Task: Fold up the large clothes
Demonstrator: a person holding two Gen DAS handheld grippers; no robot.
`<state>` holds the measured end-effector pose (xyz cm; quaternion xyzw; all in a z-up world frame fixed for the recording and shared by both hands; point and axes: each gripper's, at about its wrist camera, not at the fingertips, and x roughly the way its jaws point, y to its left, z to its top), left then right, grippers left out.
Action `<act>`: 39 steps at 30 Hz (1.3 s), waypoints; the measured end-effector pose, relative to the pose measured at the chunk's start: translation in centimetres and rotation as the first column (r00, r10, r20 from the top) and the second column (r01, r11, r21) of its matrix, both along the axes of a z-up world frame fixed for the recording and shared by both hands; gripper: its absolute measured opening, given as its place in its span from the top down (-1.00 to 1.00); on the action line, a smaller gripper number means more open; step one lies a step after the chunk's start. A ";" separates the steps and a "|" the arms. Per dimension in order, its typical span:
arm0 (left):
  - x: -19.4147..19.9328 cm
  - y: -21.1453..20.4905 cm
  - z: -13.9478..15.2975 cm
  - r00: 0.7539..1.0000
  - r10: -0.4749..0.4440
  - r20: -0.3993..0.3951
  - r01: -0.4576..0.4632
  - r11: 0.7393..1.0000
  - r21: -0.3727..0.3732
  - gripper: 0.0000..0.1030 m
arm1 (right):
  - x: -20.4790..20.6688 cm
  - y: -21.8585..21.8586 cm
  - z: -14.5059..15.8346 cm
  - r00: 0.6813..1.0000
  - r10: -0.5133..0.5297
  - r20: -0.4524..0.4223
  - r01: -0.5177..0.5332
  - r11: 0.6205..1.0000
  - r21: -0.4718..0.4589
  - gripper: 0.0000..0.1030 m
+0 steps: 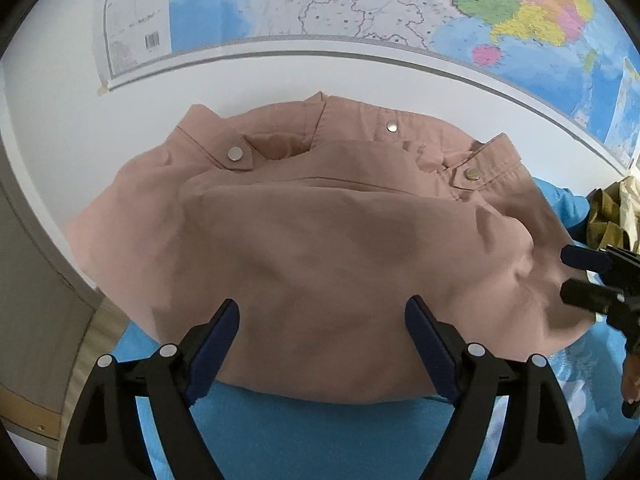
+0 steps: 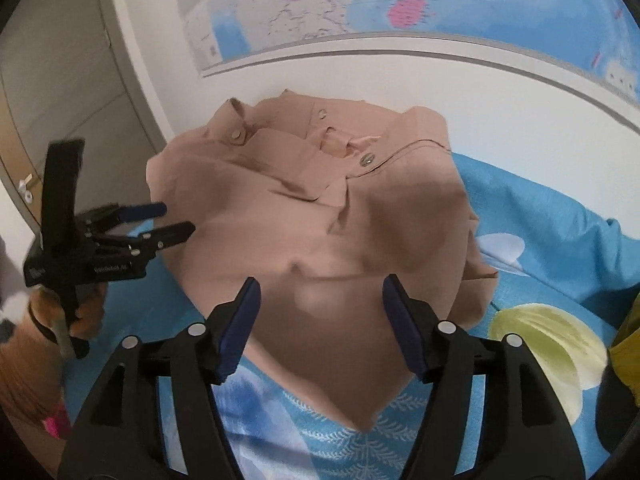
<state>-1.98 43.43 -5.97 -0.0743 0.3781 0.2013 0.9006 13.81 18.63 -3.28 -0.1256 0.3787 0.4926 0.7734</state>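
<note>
A salmon-pink snap-button garment (image 1: 320,232) lies folded in a bundle on the blue patterned sheet (image 1: 304,436), its collar toward the wall. My left gripper (image 1: 323,306) hovers open over the bundle's near edge, with nothing pinched between its blue pads. In the right wrist view the same garment (image 2: 320,216) sits ahead, a corner of it pointing toward the camera. My right gripper (image 2: 321,282) stands open above that near part, pads apart from the cloth. Each gripper shows in the other's view: the right gripper (image 1: 566,274) at the bundle's right edge, the left gripper (image 2: 176,218) at its left edge, held by a hand.
A coloured wall map (image 1: 360,4) hangs behind the bed above a white wall. An olive-yellow cloth pile (image 1: 612,212) lies at the right, also seen as yellow cloth (image 2: 628,344). A wooden panel (image 1: 28,280) stands at the left.
</note>
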 end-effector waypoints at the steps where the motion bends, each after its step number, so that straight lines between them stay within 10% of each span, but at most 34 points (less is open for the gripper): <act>1: -0.7 0.1 0.0 1.000 0.001 -0.001 -0.001 1.000 0.006 -0.65 | -0.3 0.2 -0.1 1.000 0.004 0.020 -0.004 1.000 -0.014 -0.23; 39: -4.7 -3.6 -0.1 0.991 0.131 0.023 -0.131 0.991 0.026 -0.87 | -3.5 -0.1 0.5 0.991 -0.029 0.129 0.031 0.999 -0.020 -0.89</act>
